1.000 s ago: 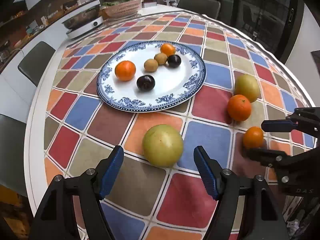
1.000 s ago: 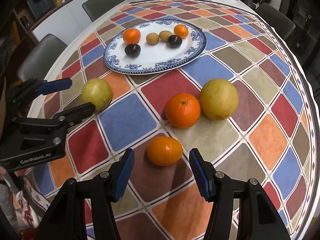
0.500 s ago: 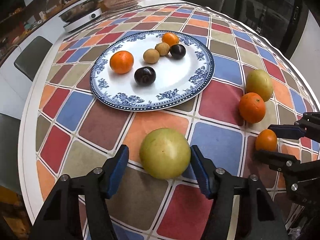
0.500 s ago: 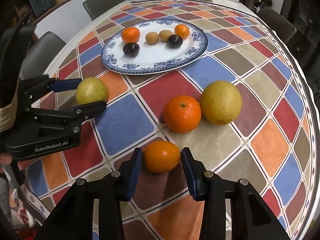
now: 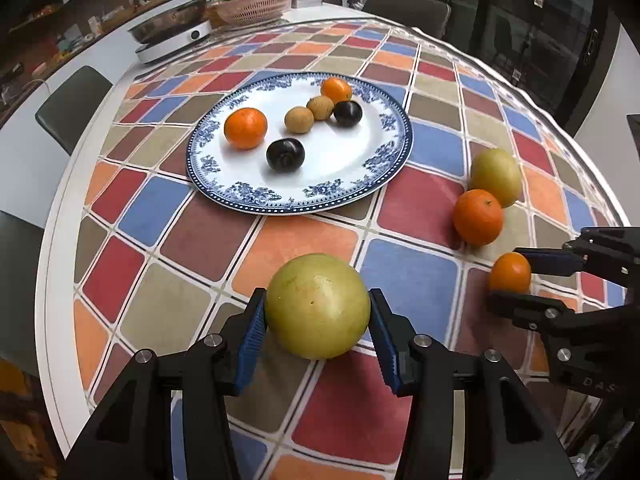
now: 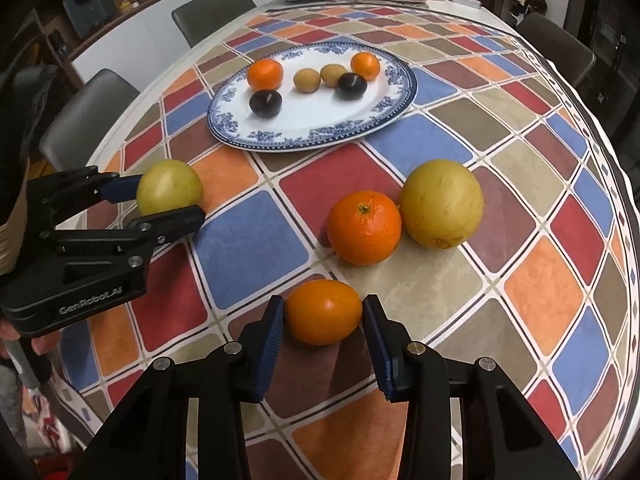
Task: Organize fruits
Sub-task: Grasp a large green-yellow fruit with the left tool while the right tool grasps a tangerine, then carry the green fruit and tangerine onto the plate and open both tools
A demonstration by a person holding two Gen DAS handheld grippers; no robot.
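Note:
My left gripper [image 5: 317, 322] is shut on a big yellow-green fruit [image 5: 317, 306] resting on the checked tablecloth; it also shows in the right wrist view [image 6: 169, 187]. My right gripper [image 6: 323, 322] is shut on a small orange [image 6: 323, 311], also seen in the left wrist view [image 5: 509, 272]. A blue-and-white plate [image 5: 348, 188] holds two oranges, two brown fruits and two dark plums [image 5: 285, 155]. A larger orange [image 6: 364, 227] and a second yellow-green fruit [image 6: 441, 203] lie touching each other on the cloth, right of the plate.
The round table's white edge [image 5: 52, 280] runs close on the left. A cooker [image 5: 172, 36] and a pink basket [image 5: 252, 6] stand at the far side. Grey chairs [image 6: 92, 120] ring the table.
Both grippers have moved forward and closed: the left one onto the big yellow-green fruit, the right one onto the small orange. The other fruits have not moved.

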